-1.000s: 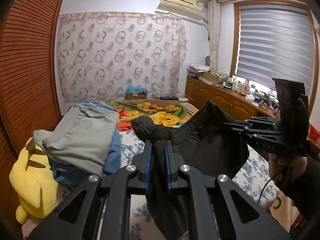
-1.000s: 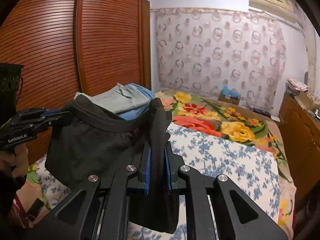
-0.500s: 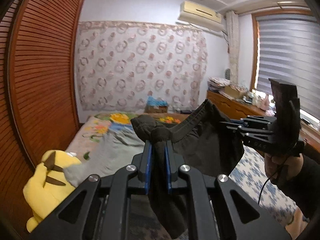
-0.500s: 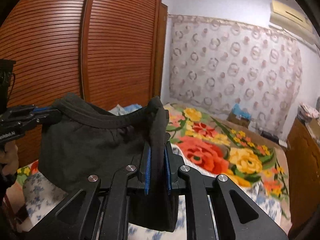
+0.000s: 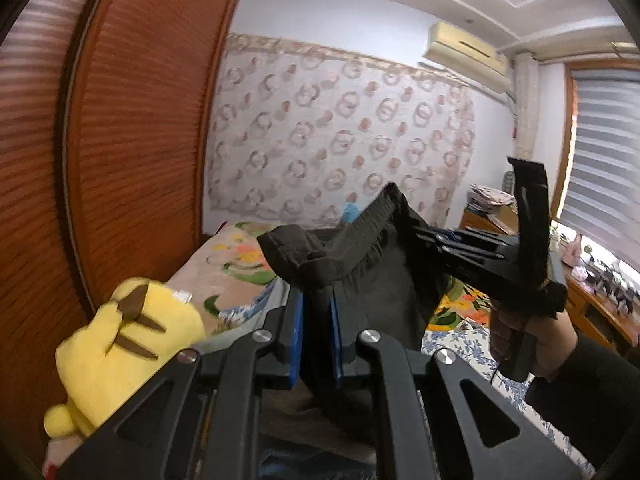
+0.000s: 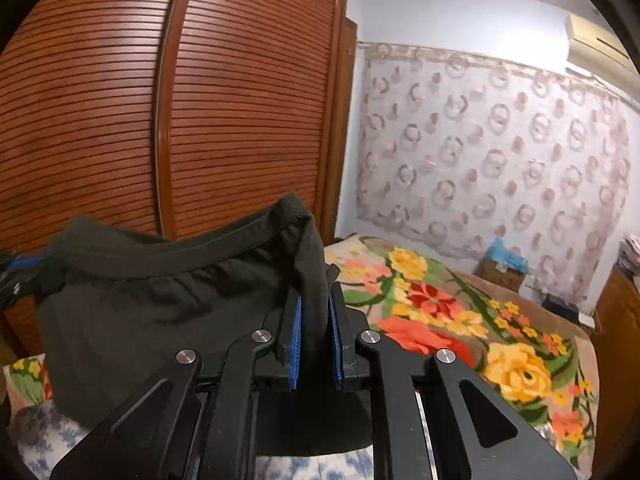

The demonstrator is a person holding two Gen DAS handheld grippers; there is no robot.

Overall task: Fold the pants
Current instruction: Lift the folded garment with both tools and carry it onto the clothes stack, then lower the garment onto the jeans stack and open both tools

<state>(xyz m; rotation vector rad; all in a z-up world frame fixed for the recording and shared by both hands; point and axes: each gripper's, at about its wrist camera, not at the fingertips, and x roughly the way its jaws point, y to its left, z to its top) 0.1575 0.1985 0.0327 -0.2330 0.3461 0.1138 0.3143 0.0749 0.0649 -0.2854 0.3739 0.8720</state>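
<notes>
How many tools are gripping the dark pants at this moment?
2. The left tool clamps one end of the dark fabric pants' waistband; the right tool clamps the other end. Lower legs hang out of view.

And here's the bed (image 6: 568,320), stretching out ahead of the tongs and below them. Spread over it beyond the right tongs is a brown blanket with big red, yellow and orange flowers (image 6: 440,320). Nearer in, under both tongs, lies a white sheet printed with small blue flowers (image 5: 460,344). Left of the left tongs, a yellow plush toy with brown-tipped ears (image 5: 120,340) sits at the bed's edge, close by the wooden wardrobe.
</notes>
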